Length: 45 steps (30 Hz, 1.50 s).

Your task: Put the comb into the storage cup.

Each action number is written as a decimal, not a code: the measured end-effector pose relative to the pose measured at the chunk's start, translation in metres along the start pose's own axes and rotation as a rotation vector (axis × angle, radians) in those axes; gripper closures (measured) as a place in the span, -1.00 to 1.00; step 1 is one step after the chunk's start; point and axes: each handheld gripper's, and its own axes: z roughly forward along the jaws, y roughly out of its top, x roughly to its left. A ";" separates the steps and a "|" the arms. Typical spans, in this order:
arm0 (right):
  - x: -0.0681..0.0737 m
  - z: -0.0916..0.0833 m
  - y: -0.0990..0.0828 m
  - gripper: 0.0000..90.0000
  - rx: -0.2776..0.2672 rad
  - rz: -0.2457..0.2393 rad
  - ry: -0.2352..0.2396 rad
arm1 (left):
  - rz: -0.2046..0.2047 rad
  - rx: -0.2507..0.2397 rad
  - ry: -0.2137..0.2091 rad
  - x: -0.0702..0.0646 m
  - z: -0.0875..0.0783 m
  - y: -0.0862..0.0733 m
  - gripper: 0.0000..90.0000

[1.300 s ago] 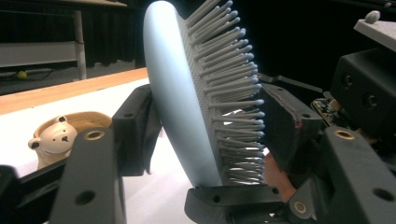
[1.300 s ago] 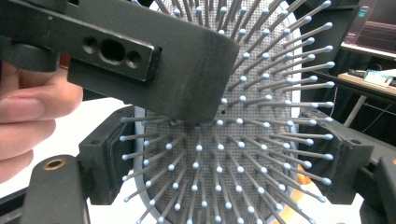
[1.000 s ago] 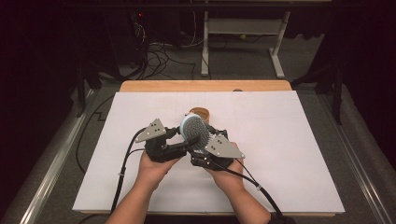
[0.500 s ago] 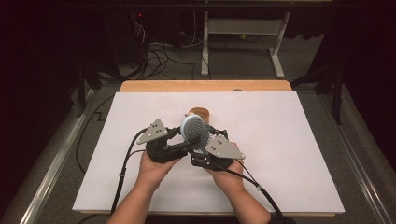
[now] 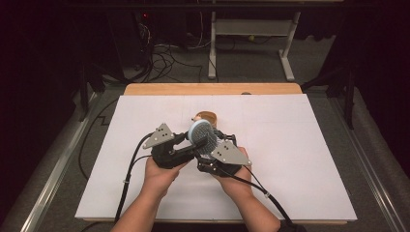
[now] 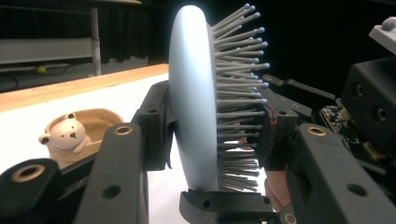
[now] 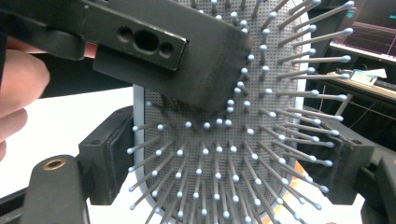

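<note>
The room was dark. A white sheet (image 5: 300, 159) covered a wooden table (image 5: 212, 89). The floor (image 5: 251, 63) was grey. Black cables (image 5: 162, 58) lay on it near a white table frame (image 5: 251, 34). A small yellow ball (image 5: 250, 37) sat there.

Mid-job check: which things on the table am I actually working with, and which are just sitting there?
In the job:
- hairbrush, pale blue with grey bristles, held upright
- left tool, its jaws just closed, one on the back, one on the bristles
- right tool, gripping the brush's edges

Just lying about:
- small bear dish, behind the brush
- white table cover
- wooden table edge
</note>
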 end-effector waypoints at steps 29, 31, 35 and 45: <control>-0.007 0.000 -0.003 -0.99 0.027 0.030 0.034 | 0.049 -0.033 0.058 -0.006 -0.004 0.006 0.32; -0.008 -0.003 -0.004 -0.99 0.024 0.041 0.034 | 0.057 -0.037 0.069 -0.005 -0.005 0.007 0.32; -0.014 -0.009 -0.007 -0.99 0.023 0.053 0.028 | 0.067 -0.055 0.087 -0.003 -0.007 0.006 0.32; -0.035 -0.033 -0.019 -0.99 0.027 0.067 -0.018 | 0.078 -0.106 0.132 0.005 -0.014 0.001 0.32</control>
